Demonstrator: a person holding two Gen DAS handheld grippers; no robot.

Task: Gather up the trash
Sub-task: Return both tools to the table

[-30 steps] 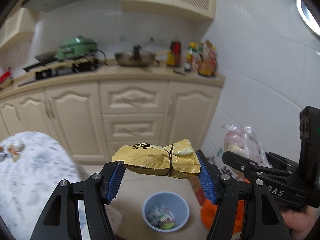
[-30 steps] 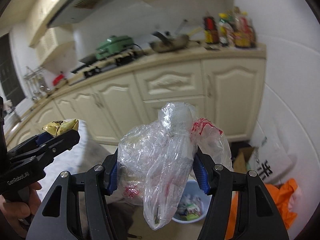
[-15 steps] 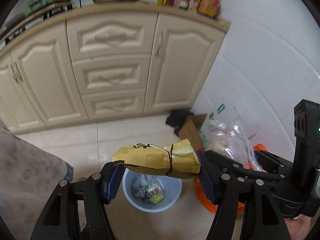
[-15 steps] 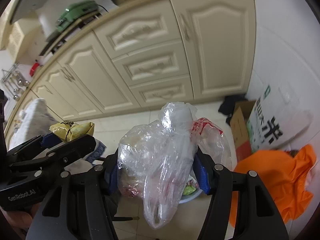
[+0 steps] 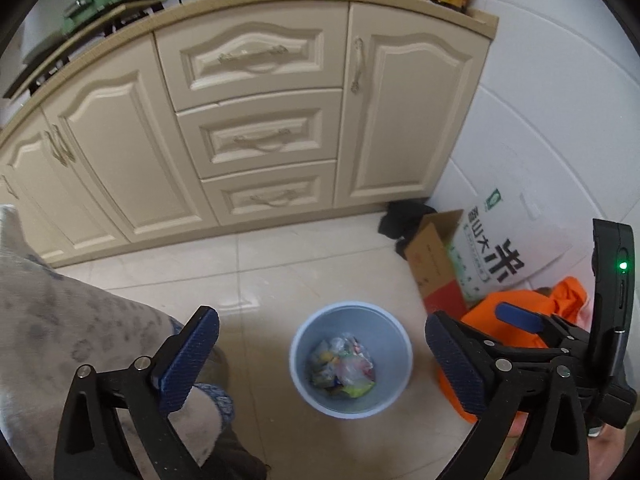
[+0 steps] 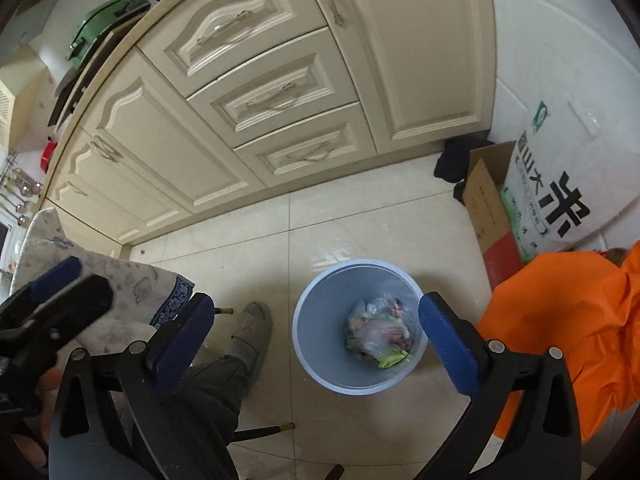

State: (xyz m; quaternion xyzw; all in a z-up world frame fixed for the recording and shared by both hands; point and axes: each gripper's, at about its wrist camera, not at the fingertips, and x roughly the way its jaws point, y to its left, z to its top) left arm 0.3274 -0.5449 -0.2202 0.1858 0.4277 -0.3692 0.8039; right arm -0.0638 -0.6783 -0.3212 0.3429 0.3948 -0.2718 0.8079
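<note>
Both hand-held grippers hang over the blue bin [image 5: 352,360] on the floor. The left hand-held gripper [image 5: 320,364] has just spread its jaws wide, nothing between them; the right hand-held gripper [image 6: 316,344] likewise. The trash [image 6: 378,332] (wrappers and a clear bag) lies inside the bin, beside an orange bag [image 6: 560,320].
</note>
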